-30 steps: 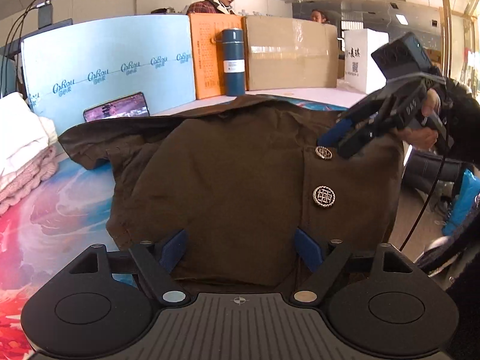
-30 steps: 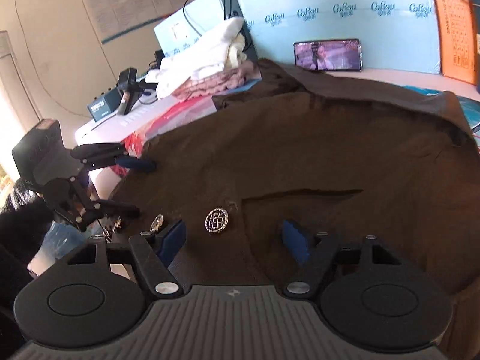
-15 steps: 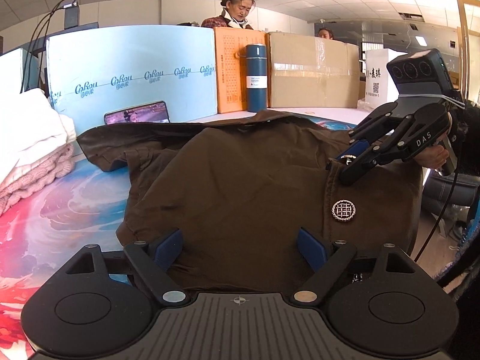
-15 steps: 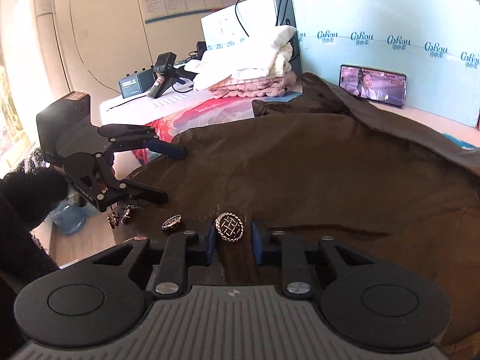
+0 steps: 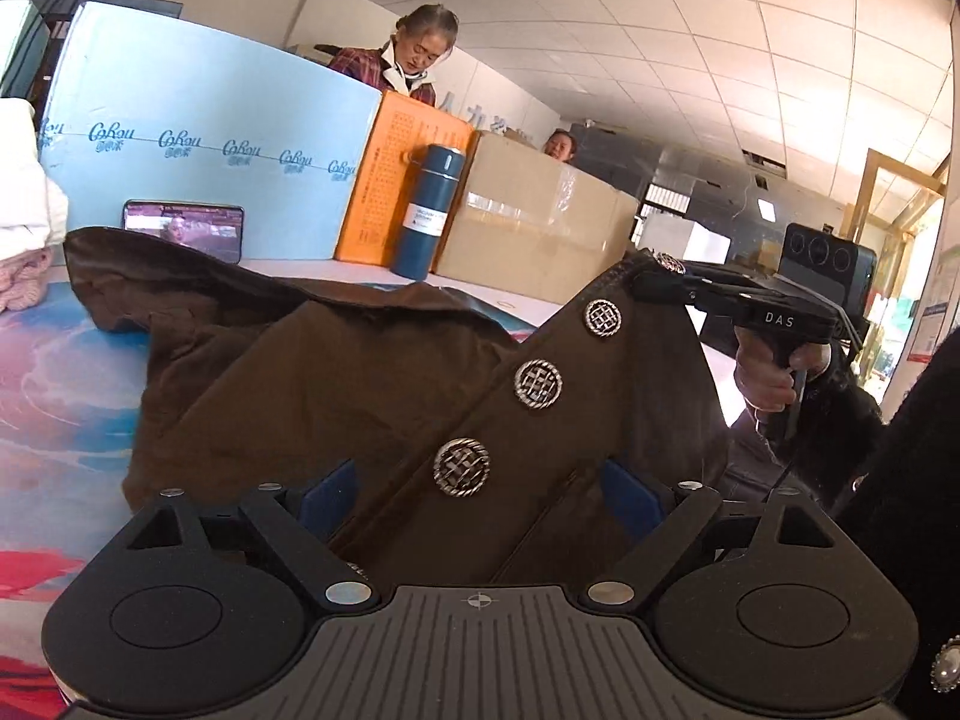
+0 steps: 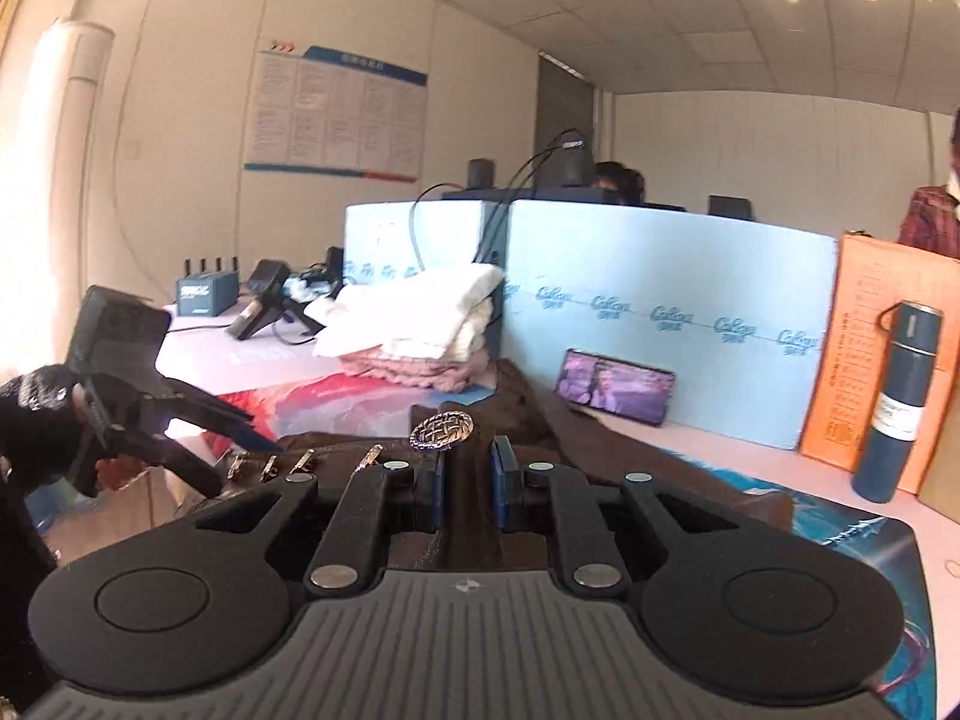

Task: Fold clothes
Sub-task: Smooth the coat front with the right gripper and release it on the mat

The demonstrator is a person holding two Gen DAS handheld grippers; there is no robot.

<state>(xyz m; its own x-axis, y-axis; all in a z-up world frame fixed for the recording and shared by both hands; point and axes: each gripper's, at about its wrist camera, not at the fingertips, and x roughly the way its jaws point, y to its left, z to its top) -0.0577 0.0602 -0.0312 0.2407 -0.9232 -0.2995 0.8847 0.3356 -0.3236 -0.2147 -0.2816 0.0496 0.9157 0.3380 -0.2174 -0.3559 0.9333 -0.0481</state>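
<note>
Brown jacket [image 5: 336, 396] is seen partly lifted off the counter [image 5: 54, 396], its button edge raised in a slope from near centre to upper right. Three round metal buttons [image 5: 538, 383] are lined along that edge, with a fourth at the top corner.

Right claw [image 6: 467, 483]: blue pads drawn close together, a fold of the brown jacket [image 6: 576, 438] pinched between them, one woven metal button [image 6: 442, 427] sitting just above the pads. In the left wrist view the right claw [image 5: 645, 281] is seen at the raised top corner of the jacket, held by a bare hand [image 5: 765, 375].

Left claw [image 5: 477, 495]: blue pads [image 5: 327, 495] set wide apart, with jacket cloth lying between them; no pinch on the cloth is seen. In the right wrist view the left claw [image 6: 249, 450] is noted at the left, fingers spread, tips just beside the jacket's near edge.

The far part of the jacket rests on the printed counter surface. Behind it: a phone [image 5: 183, 229] leaning on a light-blue foam board [image 5: 198, 144], a blue flask [image 5: 427, 211], an orange box [image 5: 399, 180], a cardboard box [image 5: 534, 222]. Folded white and pink clothes [image 6: 420, 330] are stacked at the far left.
</note>
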